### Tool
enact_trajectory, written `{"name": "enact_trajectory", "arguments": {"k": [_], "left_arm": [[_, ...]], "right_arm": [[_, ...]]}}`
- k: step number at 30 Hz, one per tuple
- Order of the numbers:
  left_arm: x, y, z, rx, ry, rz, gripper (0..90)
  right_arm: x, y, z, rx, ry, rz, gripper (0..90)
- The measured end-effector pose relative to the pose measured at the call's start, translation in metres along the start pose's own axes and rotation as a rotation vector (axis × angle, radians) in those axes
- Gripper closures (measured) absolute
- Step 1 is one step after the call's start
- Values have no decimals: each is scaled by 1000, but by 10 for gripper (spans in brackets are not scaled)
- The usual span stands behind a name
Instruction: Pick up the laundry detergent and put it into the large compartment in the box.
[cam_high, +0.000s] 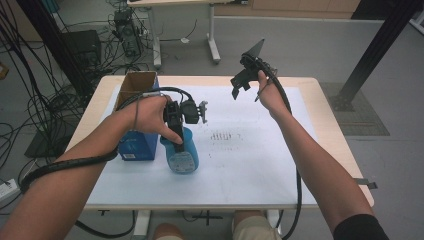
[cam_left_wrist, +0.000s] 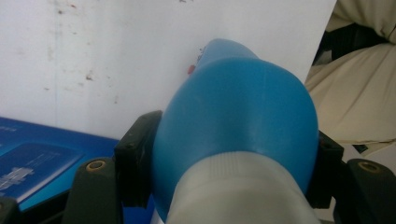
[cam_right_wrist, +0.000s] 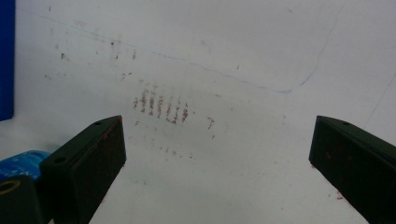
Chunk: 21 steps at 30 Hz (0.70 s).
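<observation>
Broadly, the light wooden table (cam_high: 330, 107) was covered by a large white paper sheet (cam_high: 260, 165) that stopped just short of its edges, marked near the middle with a small patch of reddish-brown smudges (cam_right_wrist: 161, 106). Most of that sheet lay bare to the right and toward the person. Along the left side stood an open blue cardboard box (cam_high: 136, 146), close to the table's left edge. Just beside it, touching or nearly so, stood a blue plastic bottle with a pale label (cam_high: 181, 155). The left gripper (cam_high: 175, 120) came down over the bottle's top, its two black jaws clamped on either side of the rounded blue shoulder (cam_left_wrist: 238, 116), above a white ribbed collar. The right gripper (cam_high: 241, 84) was held high over the far edge of the sheet, well apart from the bottle, its jaws spread wide with nothing between them.
</observation>
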<state>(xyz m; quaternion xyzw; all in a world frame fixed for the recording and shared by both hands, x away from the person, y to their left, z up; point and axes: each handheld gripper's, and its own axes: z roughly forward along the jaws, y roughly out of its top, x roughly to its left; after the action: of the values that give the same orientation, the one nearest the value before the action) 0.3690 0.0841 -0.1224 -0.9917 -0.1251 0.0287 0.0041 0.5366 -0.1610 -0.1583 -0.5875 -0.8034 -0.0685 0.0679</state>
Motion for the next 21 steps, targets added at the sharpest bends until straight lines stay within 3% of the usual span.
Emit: {"name": "enact_trajectory", "arguments": {"k": [2,5,8,9,10,12,15,16,17,21], "left_arm": [[-3,2,-18,6,18,-36,351],[-4,3,-31,13,26,-68,352],[-4,0,-52,4,32,-121,352],[-5,-2,-68,-6,40,-155,351],[-5,-2,-68,-6,40,-155,352],[-6,-6,-83,-25,55,-195,351],[-7,-11,-105,-41,84,-268,351],[-5,-15,-120,-47,103,-330,351],[-5,-15,-120,-47,103,-330,351],[1,-30,-149,-83,134,-467,351]], "right_arm": [[1,-1,1,1,-1,-4,38],[2,-1,1,3,-1,-8,38],[4,-3,3,4,1,-8,38],[4,-3,3,7,1,-6,38],[4,-3,3,7,1,-6,38],[4,-3,3,5,2,-12,38],[5,-5,2,4,2,-15,38],[6,-6,1,2,-1,-15,38],[6,-6,1,2,-1,-15,38],[5,-10,-1,-5,-1,-19,38]]}}
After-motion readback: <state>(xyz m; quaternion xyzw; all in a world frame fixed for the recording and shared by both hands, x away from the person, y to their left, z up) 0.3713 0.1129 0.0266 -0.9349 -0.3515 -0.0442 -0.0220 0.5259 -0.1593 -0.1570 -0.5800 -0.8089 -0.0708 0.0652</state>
